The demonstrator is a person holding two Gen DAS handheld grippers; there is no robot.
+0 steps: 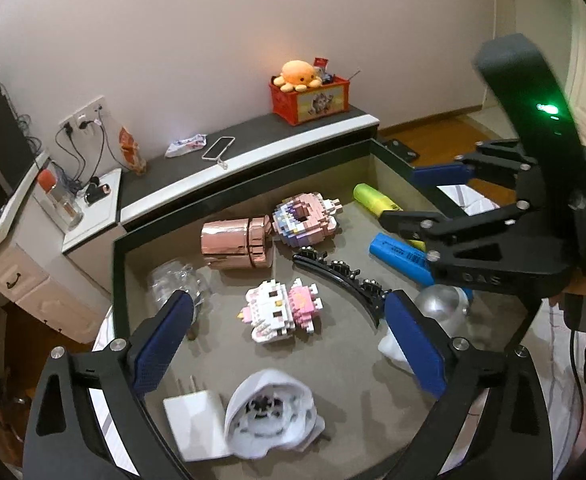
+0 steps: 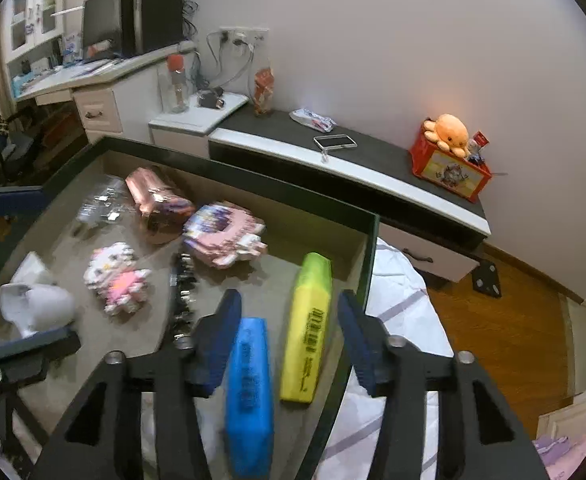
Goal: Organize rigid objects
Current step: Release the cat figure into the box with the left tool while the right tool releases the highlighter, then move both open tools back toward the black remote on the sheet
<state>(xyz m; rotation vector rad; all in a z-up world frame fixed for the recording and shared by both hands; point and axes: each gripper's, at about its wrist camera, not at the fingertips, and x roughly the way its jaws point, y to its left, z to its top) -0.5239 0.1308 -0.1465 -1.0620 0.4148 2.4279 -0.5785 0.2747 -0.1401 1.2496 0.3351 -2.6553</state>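
The tray (image 1: 121,264) with its dark rim and grey lining holds the rigid objects and fills the middle of both views, set in front of a low dark shelf along the wall. Against its far side lies a rose-gold cylinder (image 1: 235,242) on its side, and just right of it a pastel block figure (image 1: 303,222). Near the centre sits a white-and-pink block cat (image 1: 279,310), and a black hair clip (image 1: 343,280) curves between the cat and the markers. In the right corner a yellow highlighter (image 2: 309,324) lies beside a blue highlighter (image 2: 249,396), almost side by side. A white charger plug (image 1: 195,420) and a white crumpled item (image 1: 273,416) rest at the near edge (a clear plastic piece at the left is too blurred to name). The left tongs (image 1: 289,350) hang over the cat with the jaws spread wide, nothing between them. The right tongs (image 2: 289,336) stand partly apart above the two highlighters, the pads pressing on neither.
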